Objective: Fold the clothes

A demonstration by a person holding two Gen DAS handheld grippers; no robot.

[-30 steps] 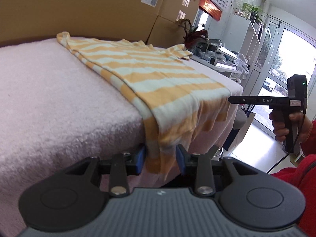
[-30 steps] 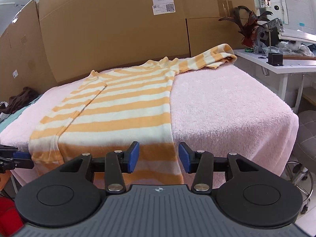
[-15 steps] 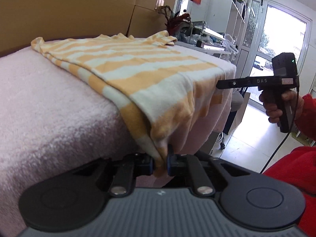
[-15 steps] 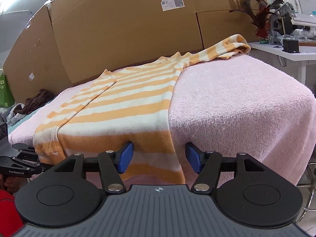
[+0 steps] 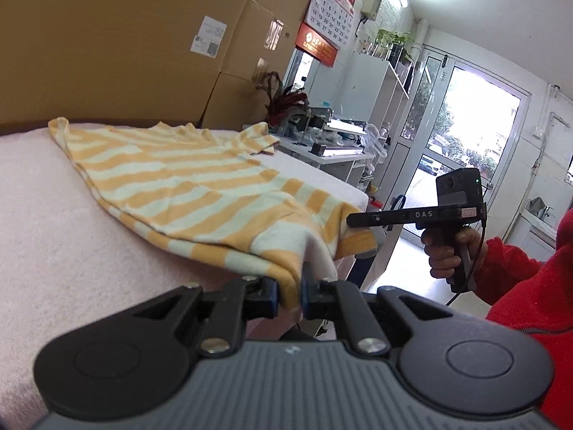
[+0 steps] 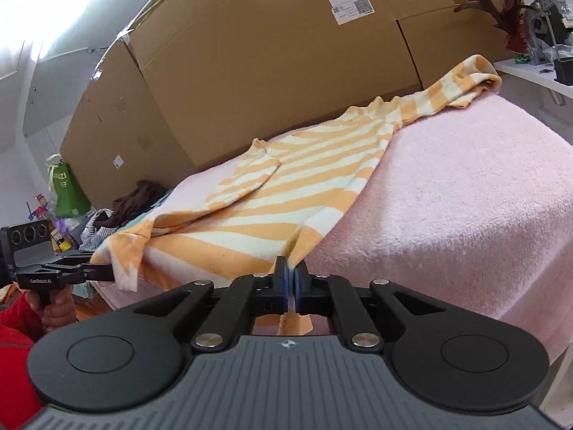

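Shirt (image 5: 186, 193) hem — pinched between both jaws.

Cardboard boxes (image 5: 125, 36), wall calendar (image 5: 331, 3), bright glass door (image 5: 469, 150)

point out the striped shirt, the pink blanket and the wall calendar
orange and white striped shirt (image 6: 286, 215), right wrist view, on the flat body panel
fluffy pink blanket (image 6: 447, 197), right wrist view, on its bare top surface
red and white wall calendar (image 5: 331, 9), left wrist view, on the date grid

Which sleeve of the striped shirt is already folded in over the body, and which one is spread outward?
On the striped shirt, the left sleeve lies folded over the body. The right sleeve stretches outward toward the pink table's far corner.
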